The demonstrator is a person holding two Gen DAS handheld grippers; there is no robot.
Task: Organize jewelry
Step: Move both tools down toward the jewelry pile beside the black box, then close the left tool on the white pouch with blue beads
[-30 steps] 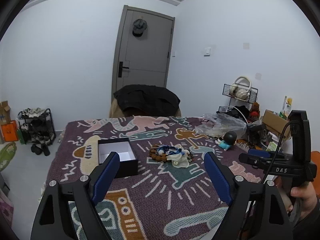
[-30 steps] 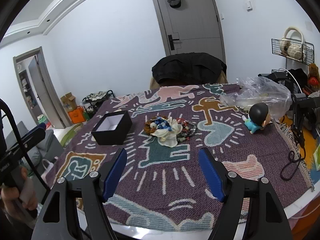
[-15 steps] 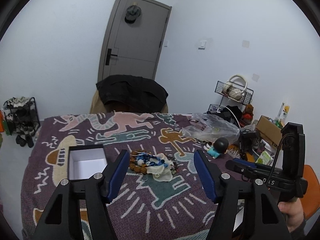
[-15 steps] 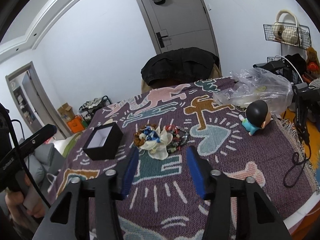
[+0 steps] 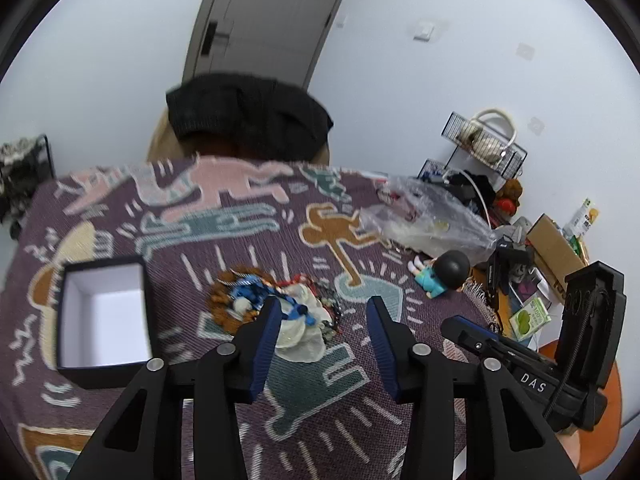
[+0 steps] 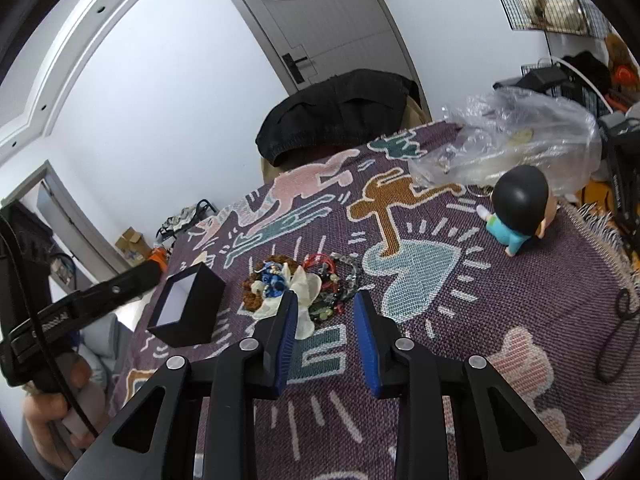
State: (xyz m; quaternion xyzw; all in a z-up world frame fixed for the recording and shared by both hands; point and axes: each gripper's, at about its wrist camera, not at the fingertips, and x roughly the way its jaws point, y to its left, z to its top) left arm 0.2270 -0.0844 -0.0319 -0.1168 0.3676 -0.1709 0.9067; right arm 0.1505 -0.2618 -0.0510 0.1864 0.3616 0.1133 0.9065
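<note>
Box [image 5: 105, 312] left of jewelry pile [image 5: 276, 304]

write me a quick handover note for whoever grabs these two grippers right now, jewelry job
Left gripper: jaws closing, nothing between the pads, hanging above the near edge of the jewelry pile.
Right gripper: jaws closing too, holding nothing, just short of the same pile.
Things: the jewelry lies in one tangled heap on a pale cloth in the middle of the patterned blanket. The black box stands open to the left of the heap, its white inside showing no pieces.
Done: nothing sorted yet.
Left: pick the pieces out of the heap and place them in the box, probably one at a time.
</note>
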